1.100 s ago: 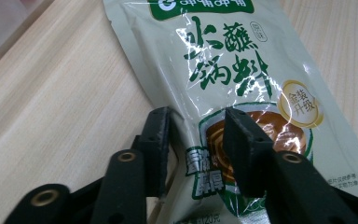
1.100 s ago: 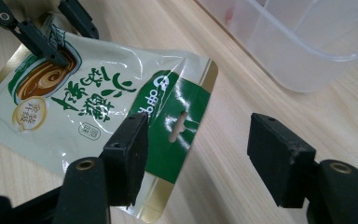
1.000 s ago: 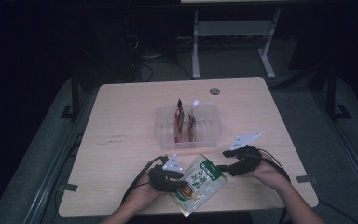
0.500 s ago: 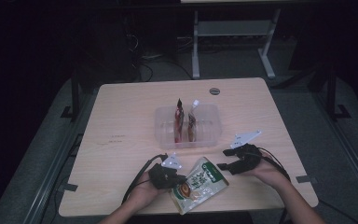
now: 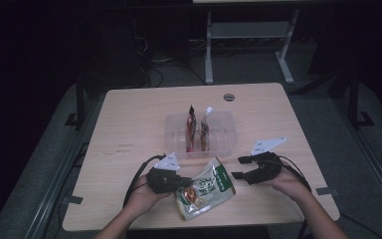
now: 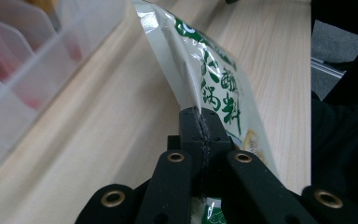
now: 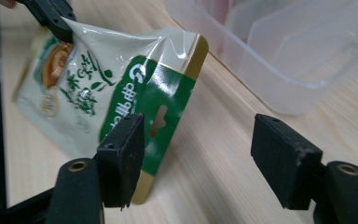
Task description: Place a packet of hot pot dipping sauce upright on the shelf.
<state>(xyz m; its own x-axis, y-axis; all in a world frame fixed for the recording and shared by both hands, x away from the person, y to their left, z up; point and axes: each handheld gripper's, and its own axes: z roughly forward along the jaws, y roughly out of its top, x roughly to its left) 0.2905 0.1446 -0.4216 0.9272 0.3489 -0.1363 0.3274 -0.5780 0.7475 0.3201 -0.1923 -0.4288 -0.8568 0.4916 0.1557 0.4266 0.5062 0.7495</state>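
At the table's [image 5: 129, 119] near edge, the left gripper [image 5: 188, 182] is clamped on the side edge of the pouch [image 5: 206, 191], its jaws pressed together on the film in the left gripper view, with the pouch lifted at that edge and otherwise lying on the wood. Just right of the pouch, the right gripper [image 5: 238, 167] rests with jaws spread wide, holding nothing, near the pouch's green top end. Beyond both, the clear bin [image 5: 224, 144] holds two upright sachets [image 5: 191, 127].
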